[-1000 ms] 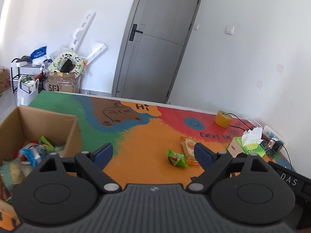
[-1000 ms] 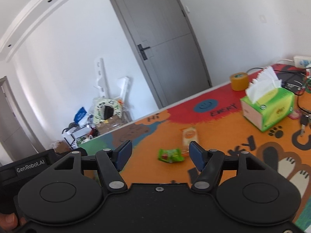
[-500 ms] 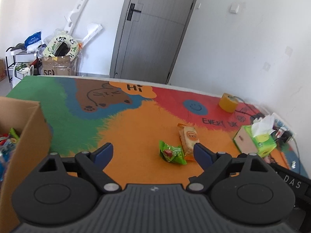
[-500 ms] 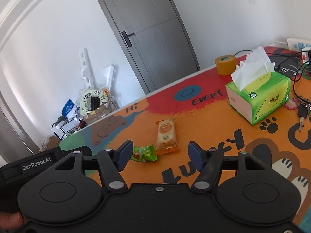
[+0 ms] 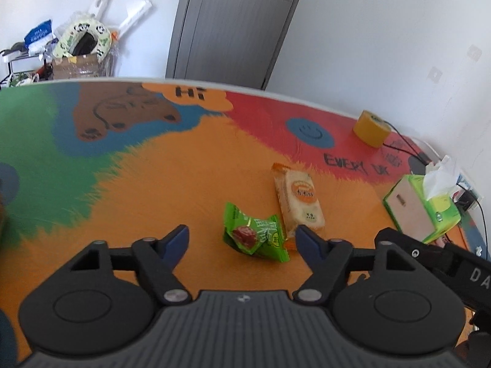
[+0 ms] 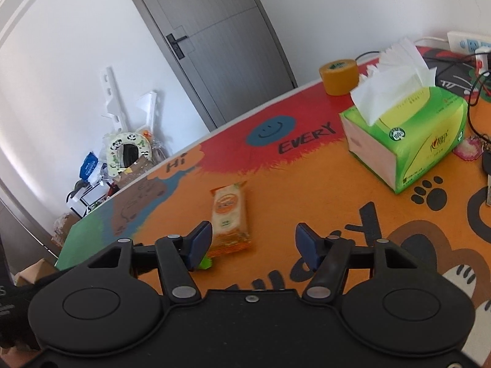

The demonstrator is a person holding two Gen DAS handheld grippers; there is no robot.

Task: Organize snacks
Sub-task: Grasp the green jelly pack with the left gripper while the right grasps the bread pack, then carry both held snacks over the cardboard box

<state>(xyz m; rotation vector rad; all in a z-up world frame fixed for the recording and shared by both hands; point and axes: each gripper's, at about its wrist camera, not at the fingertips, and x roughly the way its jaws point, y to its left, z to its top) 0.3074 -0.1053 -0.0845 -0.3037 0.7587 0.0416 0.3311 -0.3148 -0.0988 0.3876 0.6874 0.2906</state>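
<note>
A green snack packet (image 5: 256, 234) and an orange-and-cream biscuit packet (image 5: 300, 196) lie side by side on the colourful table mat (image 5: 172, 178). My left gripper (image 5: 242, 239) is open and empty, with the green packet between its fingertips, slightly ahead of them. My right gripper (image 6: 253, 239) is open and empty, with the biscuit packet (image 6: 228, 217) just ahead of its left finger. Only a sliver of the green packet (image 6: 205, 263) shows under that finger in the right wrist view.
A green tissue box (image 6: 405, 141) and a roll of yellow tape (image 6: 337, 75) stand at the right of the mat, with cables, keys and a power strip (image 6: 466, 44) beyond. A cardboard box corner (image 6: 27, 273) shows far left. Clutter stands by the grey door (image 5: 233, 24).
Both grippers have moved forward and down towards the two packets. The cardboard box of snacks has slid out of the left wrist view. Both grippers stay open.
</note>
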